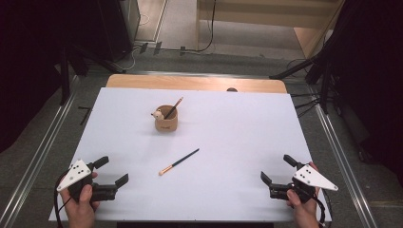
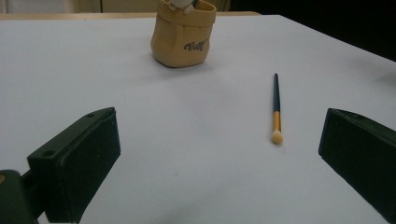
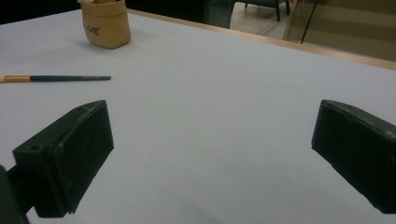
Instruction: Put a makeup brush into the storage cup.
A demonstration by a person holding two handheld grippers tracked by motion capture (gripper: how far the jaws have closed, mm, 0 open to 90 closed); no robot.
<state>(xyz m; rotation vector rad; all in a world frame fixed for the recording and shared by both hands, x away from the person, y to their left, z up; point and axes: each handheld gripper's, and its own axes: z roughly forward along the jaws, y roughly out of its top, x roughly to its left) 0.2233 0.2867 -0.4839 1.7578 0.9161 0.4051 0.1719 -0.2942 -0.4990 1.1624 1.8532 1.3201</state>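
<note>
We hold our left gripper (image 1: 114, 170) near the tabletop's (image 1: 237, 137) near left corner, its fingers (image 2: 74, 163) spread wide with nothing between them. Our right gripper (image 1: 276, 168) sits near the near right corner, its fingers (image 3: 65, 158) likewise spread wide and empty. Both grippers point inward toward the middle of the tabletop and are well apart from each other.

The brush (image 1: 179, 162) lies flat on the tabletop between the two grippers, a little nearer the near edge than the far one. Its pale tip points toward the near left corner and its dark handle toward the far right. In the left gripper view the brush (image 2: 276, 109) lies ahead, closer to the right-hand finger, with its tip toward us. In the right gripper view the brush (image 3: 56, 78) lies far off to the left.

A tan cup (image 1: 166, 119) stands upright beyond the brush, toward the far edge, well apart from it. A second brush (image 1: 174, 107) leans inside the cup, its handle rising toward the far right.
</note>
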